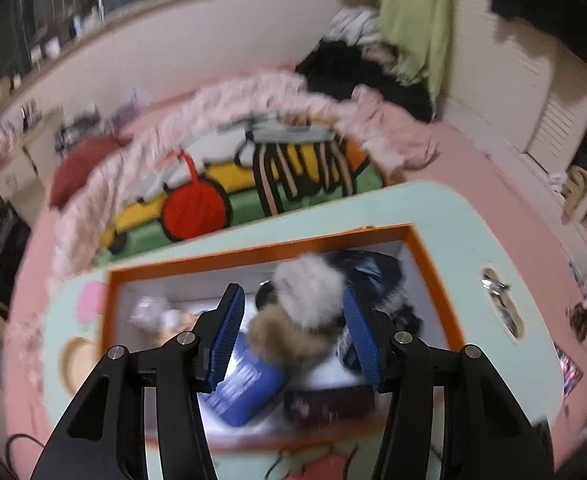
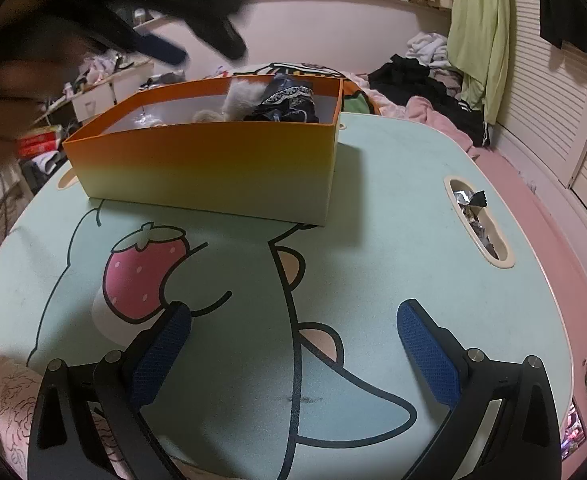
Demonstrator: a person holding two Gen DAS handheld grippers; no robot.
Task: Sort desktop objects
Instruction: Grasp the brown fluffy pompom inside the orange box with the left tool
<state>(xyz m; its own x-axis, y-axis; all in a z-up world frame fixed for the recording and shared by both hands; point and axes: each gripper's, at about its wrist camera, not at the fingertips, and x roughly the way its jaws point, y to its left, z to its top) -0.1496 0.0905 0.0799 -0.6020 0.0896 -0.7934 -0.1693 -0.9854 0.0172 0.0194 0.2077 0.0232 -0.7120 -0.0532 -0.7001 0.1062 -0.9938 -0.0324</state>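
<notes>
While I am looking through the left wrist camera, the left gripper is hanging above the orange box, its jaws partly spread around a fluffy grey-and-tan pompom item. The picture is blurred, so I cannot tell whether the pads are pressing the fur or just flanking it. Under it a blue container is lying in the box, with a dark bundle toward the far right corner and something pale and crumpled at the left end. To do this step well, I am judging that the fluffy item should go down into free room inside the walls, not onto the rim, with the jaws opening fully before lifting off.

Through the right wrist camera, the right gripper is standing spread wide and empty over the near part of the mint surface with its strawberry print. The box is sitting toward the far left edge, and fluff and dark cloth are showing above its wall. A slot near the right edge is holding foil wrappers. Between box and near edge the surface is offering plenty of open room.
</notes>
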